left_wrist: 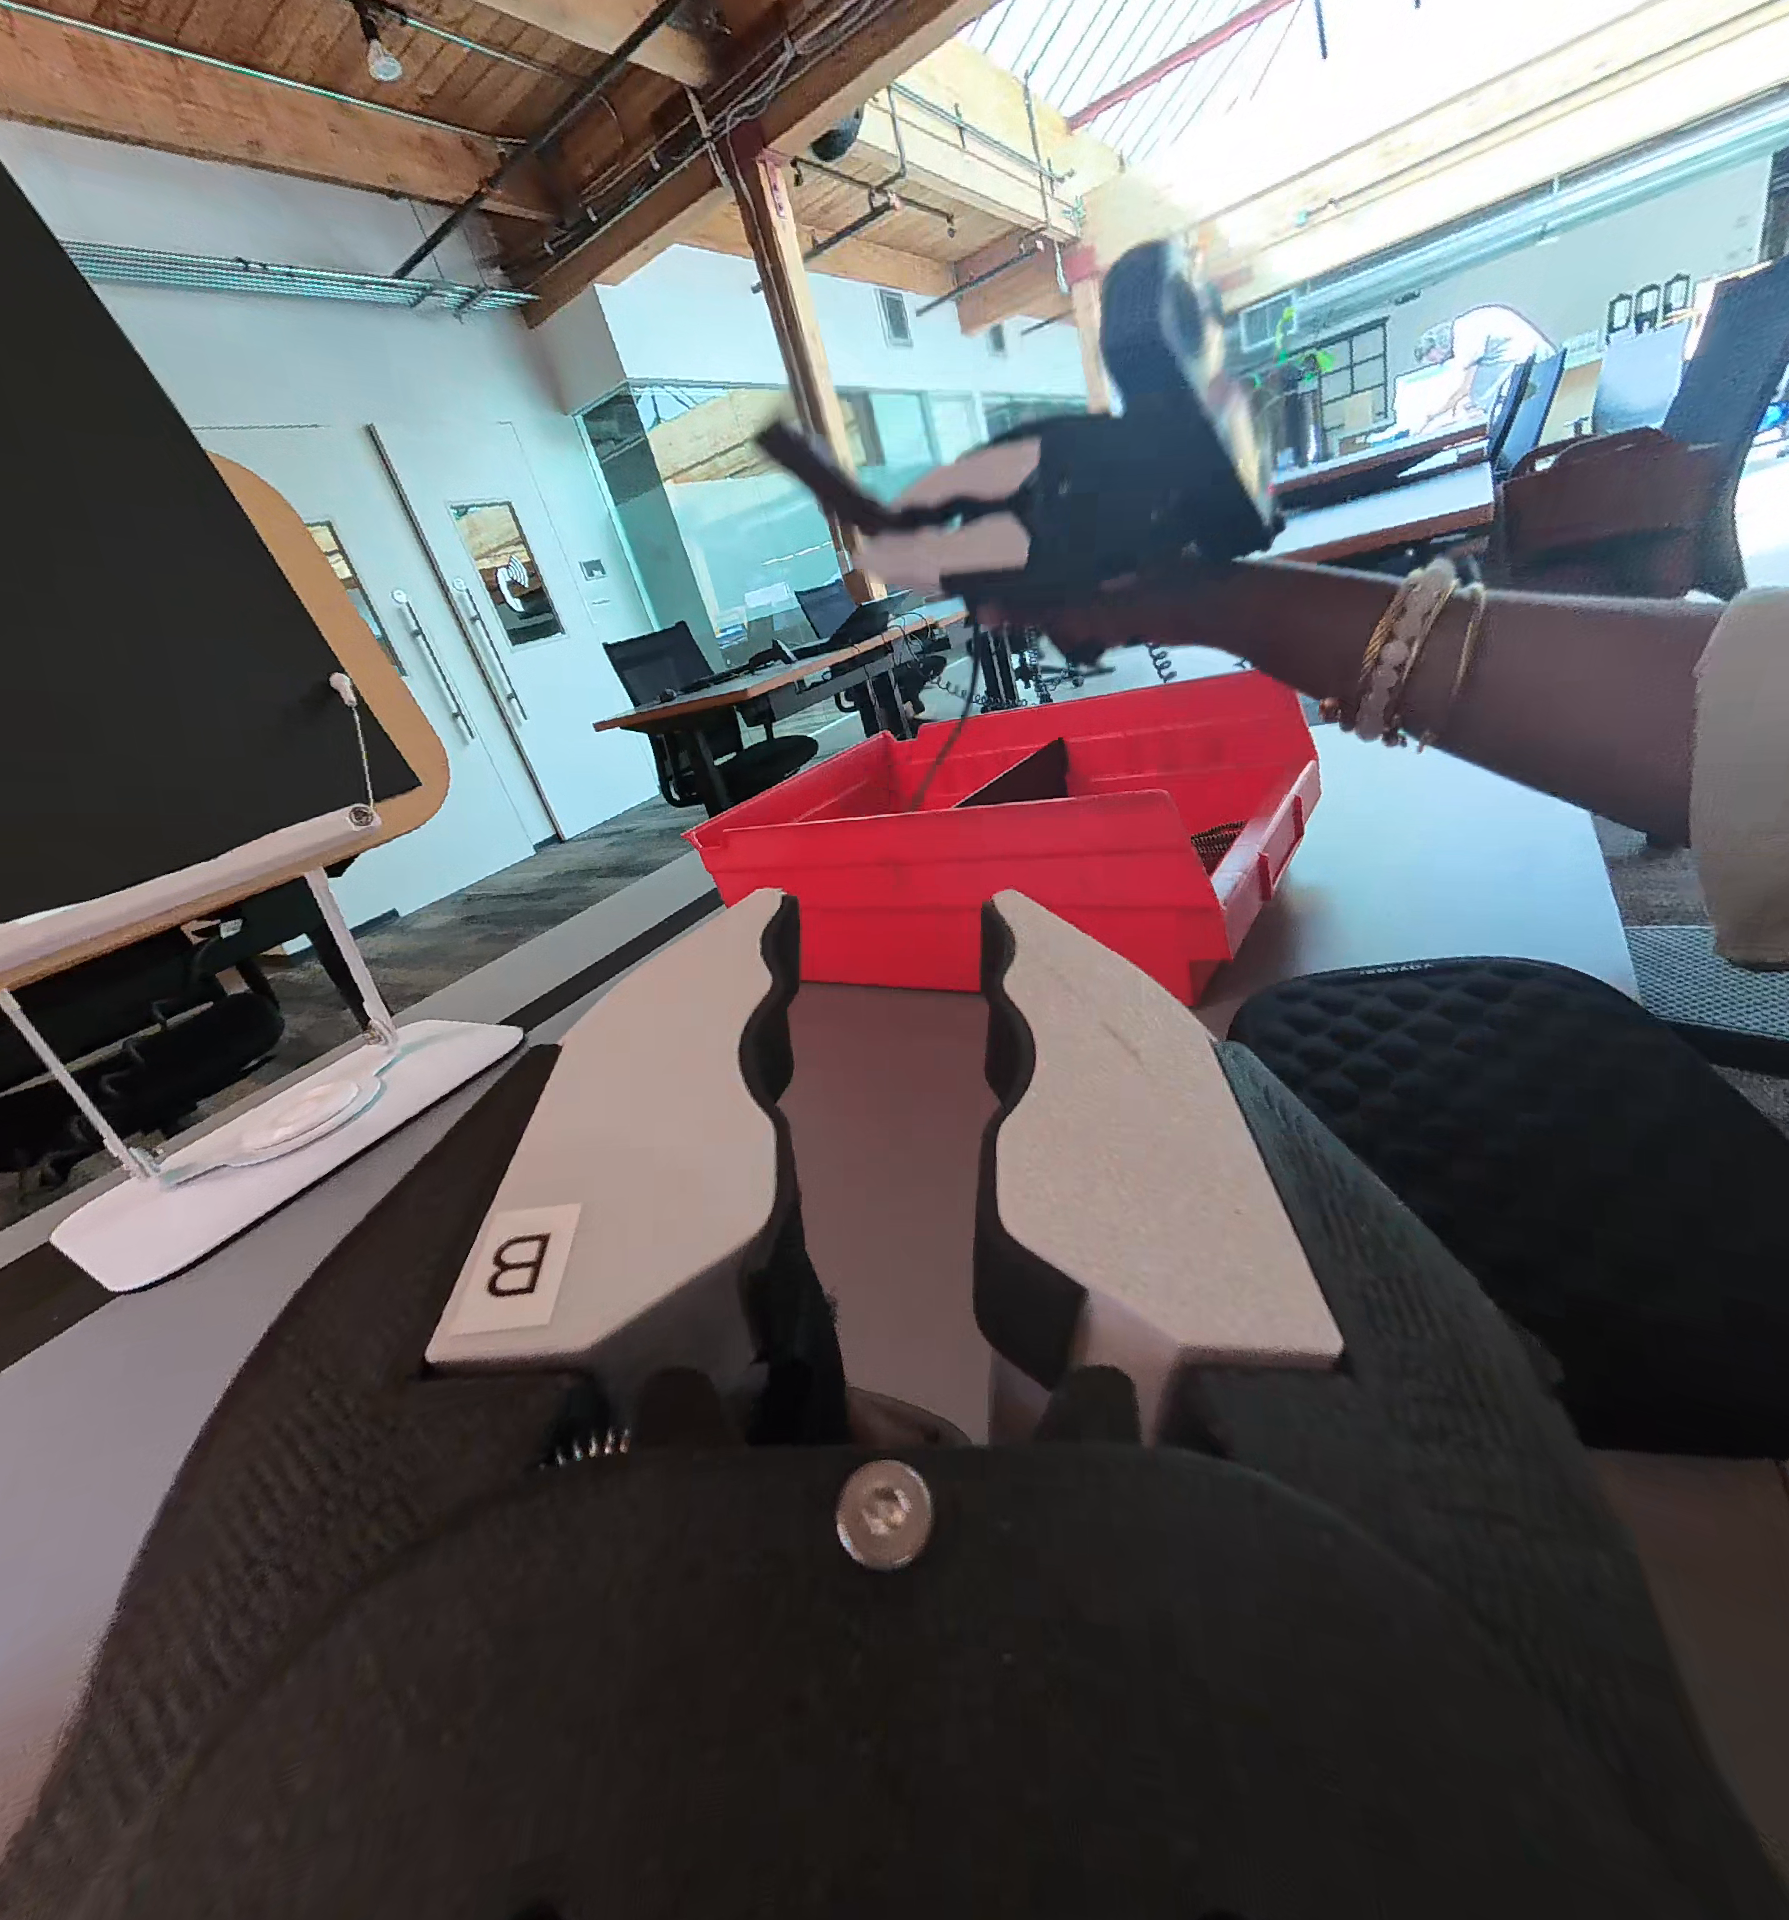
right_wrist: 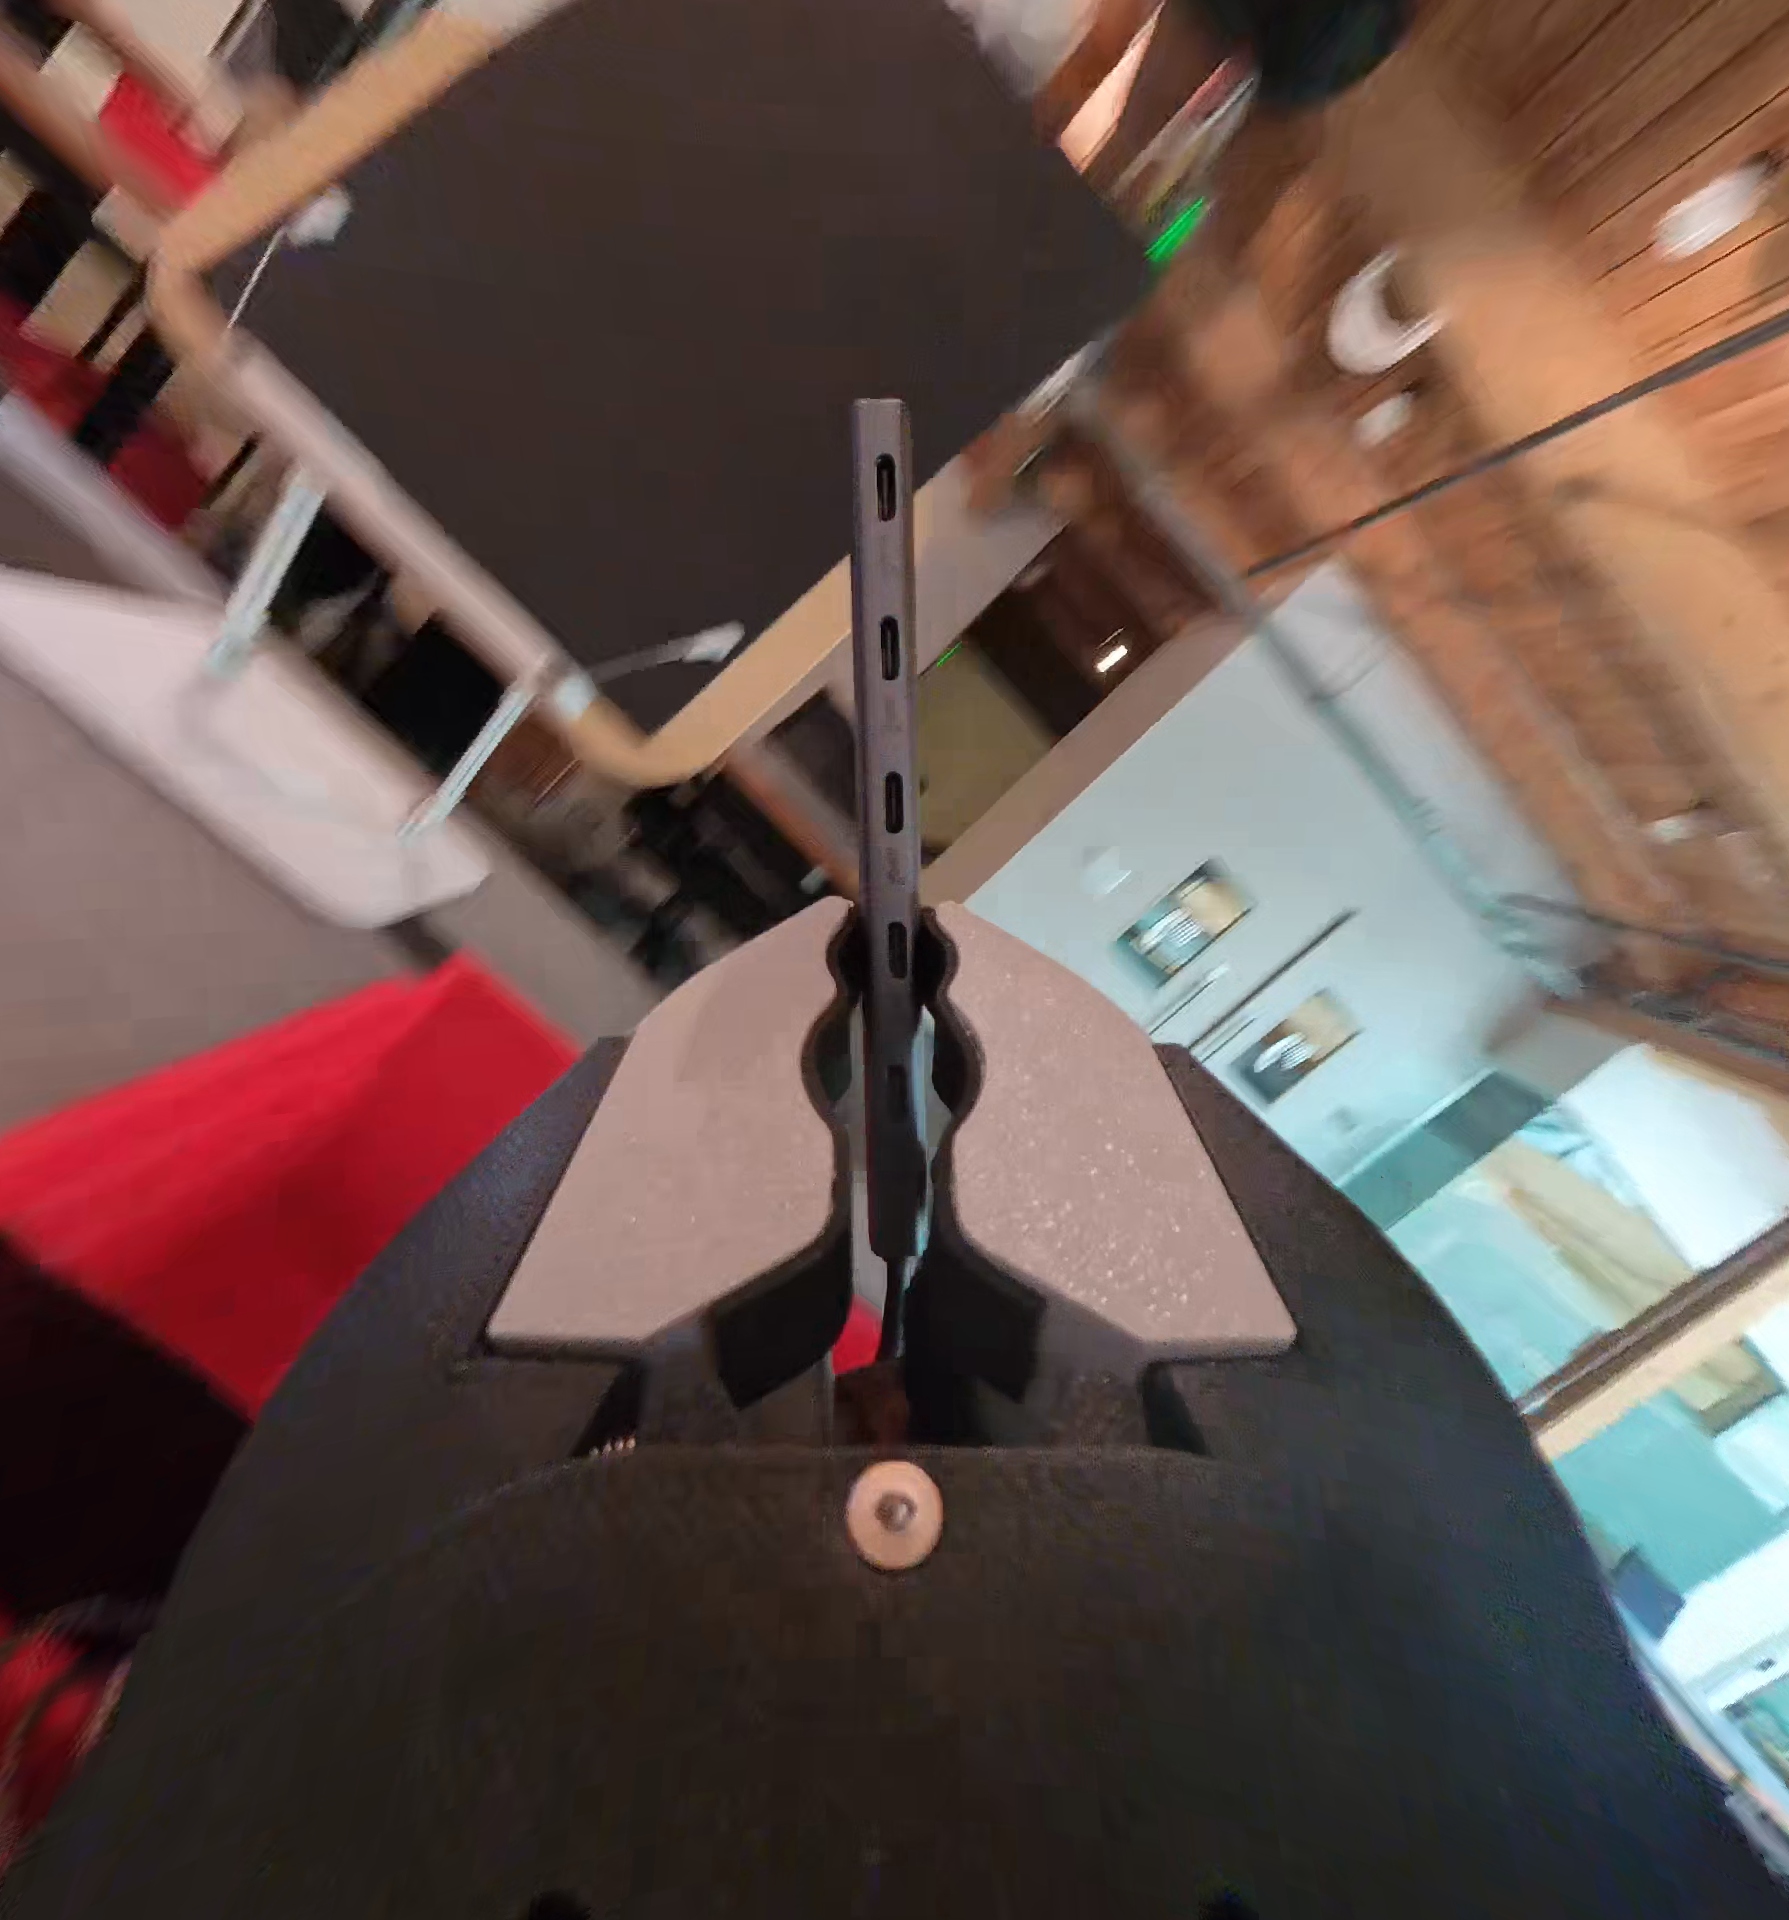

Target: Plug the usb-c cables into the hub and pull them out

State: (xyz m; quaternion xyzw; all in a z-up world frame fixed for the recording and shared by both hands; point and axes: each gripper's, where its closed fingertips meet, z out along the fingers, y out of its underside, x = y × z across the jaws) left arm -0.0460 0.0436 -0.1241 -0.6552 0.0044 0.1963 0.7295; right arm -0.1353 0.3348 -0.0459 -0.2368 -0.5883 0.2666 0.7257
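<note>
far left, dark board [left_wrist: 90, 520] on a white stand. centre, left gripper [left_wrist: 890, 935] low over the table [left_wrist: 1441, 862], jaws parted, empty. behind, red bin [left_wrist: 973, 894]. right, blurred right gripper [left_wrist: 931, 530] raised above the bin, clenched on the slim grey hub [right_wrist: 890, 665], probably its cable [left_wrist: 947, 727] dangling.

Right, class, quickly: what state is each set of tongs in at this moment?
Left tongs: open, holding nothing.
Right tongs: closed on the slim dark grey metal hub, raised above the red plastic bin.
</note>
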